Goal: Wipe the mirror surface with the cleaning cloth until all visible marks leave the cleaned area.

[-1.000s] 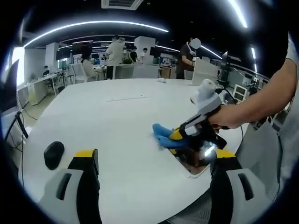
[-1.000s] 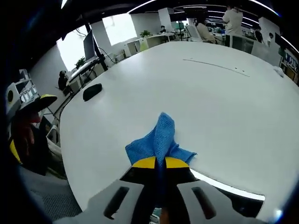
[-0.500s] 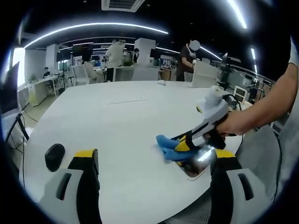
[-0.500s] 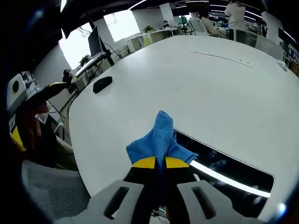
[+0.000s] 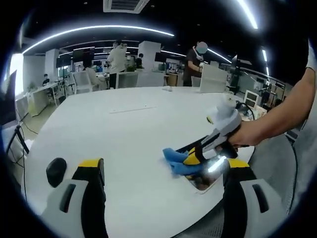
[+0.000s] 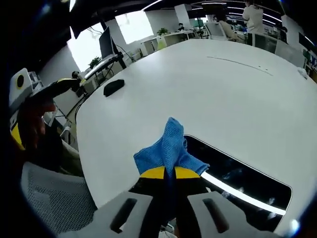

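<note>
Cloth (image 6: pixel 169 148) on mirror (image 6: pixel 242 176), gripper-held

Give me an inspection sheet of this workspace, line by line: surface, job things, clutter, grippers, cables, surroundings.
Surface: large white table, mostly bare.
Job's things: mirror flat near the table edge, reflecting ceiling lights; blue cleaning cloth bunched over its corner.
Clutter: black mouse-like object on the table.
Grippers: right gripper shut on the cleaning cloth; left gripper open, holding nothing.
Cables: dark cables hanging beside the table's left edge.
Surroundings: open office, desks, monitors, ceiling strip lights, people standing at the back.
</note>
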{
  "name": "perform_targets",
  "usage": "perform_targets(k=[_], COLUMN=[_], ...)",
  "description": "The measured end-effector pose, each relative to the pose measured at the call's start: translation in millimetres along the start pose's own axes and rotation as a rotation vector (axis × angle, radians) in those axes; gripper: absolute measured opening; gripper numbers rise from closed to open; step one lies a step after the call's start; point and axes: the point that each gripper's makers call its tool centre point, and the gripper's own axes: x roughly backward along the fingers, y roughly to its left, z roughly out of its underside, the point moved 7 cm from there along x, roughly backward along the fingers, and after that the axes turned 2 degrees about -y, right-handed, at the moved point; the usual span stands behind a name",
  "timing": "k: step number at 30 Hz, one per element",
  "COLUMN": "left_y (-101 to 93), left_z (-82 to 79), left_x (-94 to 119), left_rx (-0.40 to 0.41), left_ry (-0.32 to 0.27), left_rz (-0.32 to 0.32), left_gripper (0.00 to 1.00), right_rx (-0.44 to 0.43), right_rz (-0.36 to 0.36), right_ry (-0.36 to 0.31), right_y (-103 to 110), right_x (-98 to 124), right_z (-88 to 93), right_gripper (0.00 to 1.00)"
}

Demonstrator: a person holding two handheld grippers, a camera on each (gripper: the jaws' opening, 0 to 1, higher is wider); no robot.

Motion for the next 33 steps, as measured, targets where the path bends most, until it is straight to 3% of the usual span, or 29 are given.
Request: perform_targets(k=[3, 27, 33], left_y=[0.8, -7.9, -2.7], left_z=[-0.9, 1.5, 7.1], left_x=[0.1, -3.5, -6.3], left_rx=[-0.002, 0.011, 0.023], left_ry=[-0.003, -0.006, -0.004], left_rz=[-0.002, 0.011, 0.014], left_gripper=[0.99, 0.99, 0.99], right_rx=[0.044, -0.02, -0.032], right_rz=[0.005, 0.02, 0.03], right_ry=[-0.005, -0.007, -0.002], right_y=[-3.3, -42.5, -49.9], right_x=[2.0, 35.5, 50.7], right_z=[2.7, 27.5, 35.6], right_gripper=[0.0, 0.0, 0.0])
